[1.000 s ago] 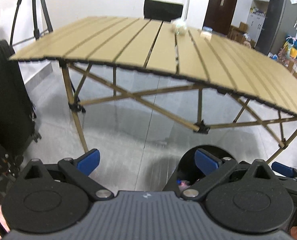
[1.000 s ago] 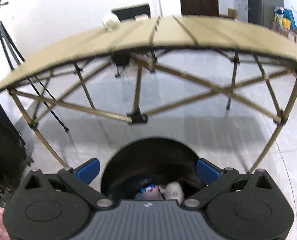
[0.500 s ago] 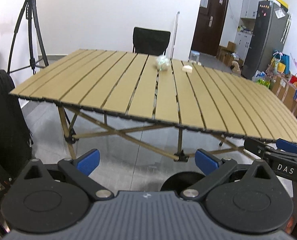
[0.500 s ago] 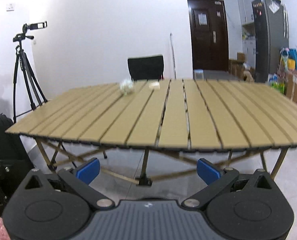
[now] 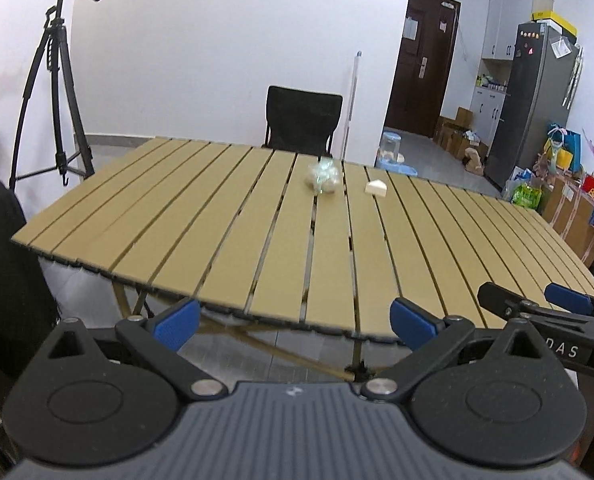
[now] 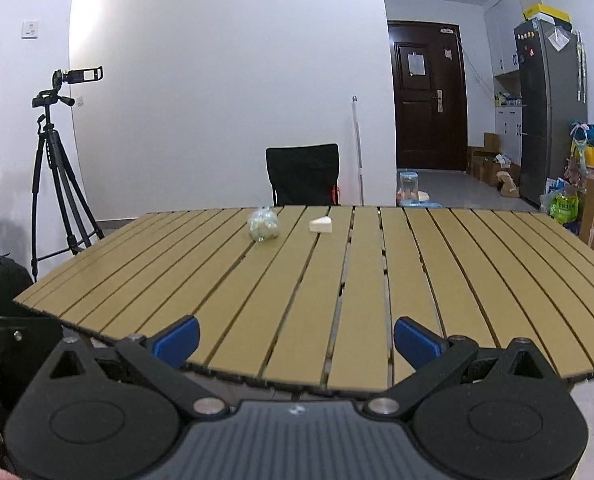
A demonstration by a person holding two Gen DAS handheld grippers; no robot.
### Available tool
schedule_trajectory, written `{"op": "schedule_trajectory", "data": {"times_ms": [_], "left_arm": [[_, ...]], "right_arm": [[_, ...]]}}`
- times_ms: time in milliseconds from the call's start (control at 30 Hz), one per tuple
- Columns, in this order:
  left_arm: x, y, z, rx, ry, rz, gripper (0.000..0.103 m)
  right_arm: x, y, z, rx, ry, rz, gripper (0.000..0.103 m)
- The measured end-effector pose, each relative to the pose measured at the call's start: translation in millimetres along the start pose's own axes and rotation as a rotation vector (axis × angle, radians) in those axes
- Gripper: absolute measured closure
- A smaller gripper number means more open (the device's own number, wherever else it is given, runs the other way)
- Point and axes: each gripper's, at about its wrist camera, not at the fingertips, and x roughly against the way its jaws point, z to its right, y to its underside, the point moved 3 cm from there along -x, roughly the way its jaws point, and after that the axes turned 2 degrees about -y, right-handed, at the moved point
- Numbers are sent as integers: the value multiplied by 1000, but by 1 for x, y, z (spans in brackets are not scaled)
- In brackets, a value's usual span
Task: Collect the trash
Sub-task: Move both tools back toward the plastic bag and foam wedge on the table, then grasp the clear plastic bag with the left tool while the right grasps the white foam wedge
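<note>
Facing the slatted folding table (image 5: pixel 225 240), both the left gripper (image 5: pixel 295 322) and right gripper (image 6: pixel 295 338) gape empty; crumpled plastic wrapper (image 6: pixel 263 224) and pale wedge (image 6: pixel 321 225) lie far ahead.

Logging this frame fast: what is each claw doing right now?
Left claw: open, holding nothing.
Right claw: open, holding nothing.
</note>
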Motion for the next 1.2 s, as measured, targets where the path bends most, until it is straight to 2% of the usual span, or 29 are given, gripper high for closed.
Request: {"op": "schedule_trajectory", "data": {"times_ms": [333, 533, 900, 1200], "left_arm": [[-44, -56, 4, 14, 6, 18, 0], [-78, -92, 5, 37, 7, 18, 0], [-156, -143, 6, 29, -29, 8, 0], [-230, -171, 10, 29, -41, -10, 0]], "right_arm": [[-50, -40, 8, -9, 39, 3, 0], [-84, -67, 11, -33, 15, 7, 0], [-166, -111, 33, -105, 41, 0, 0], [-244, -133, 45, -84, 117, -17, 0]]}}
